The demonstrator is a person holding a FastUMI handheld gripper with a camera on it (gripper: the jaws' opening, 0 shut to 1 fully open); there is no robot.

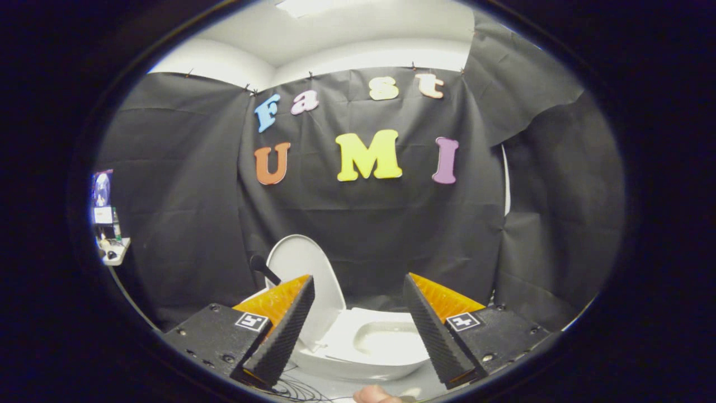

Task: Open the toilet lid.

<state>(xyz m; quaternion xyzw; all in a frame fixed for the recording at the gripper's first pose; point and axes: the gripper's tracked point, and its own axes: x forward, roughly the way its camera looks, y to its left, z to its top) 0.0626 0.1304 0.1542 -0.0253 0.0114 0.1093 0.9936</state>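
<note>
Standing upright against the black cloth wall (184,212), the smooth oval toilet lid (305,268) is raised, its glossy white plastic rising beyond the left finger. Gripper (358,302) jaws are released, spread wide, holding nothing; their ridged wedge pads (285,330) frame the rounded white toilet seat (358,344) and bowl ahead. A dark knobbed handle (263,267) sits beside the lid.
</note>
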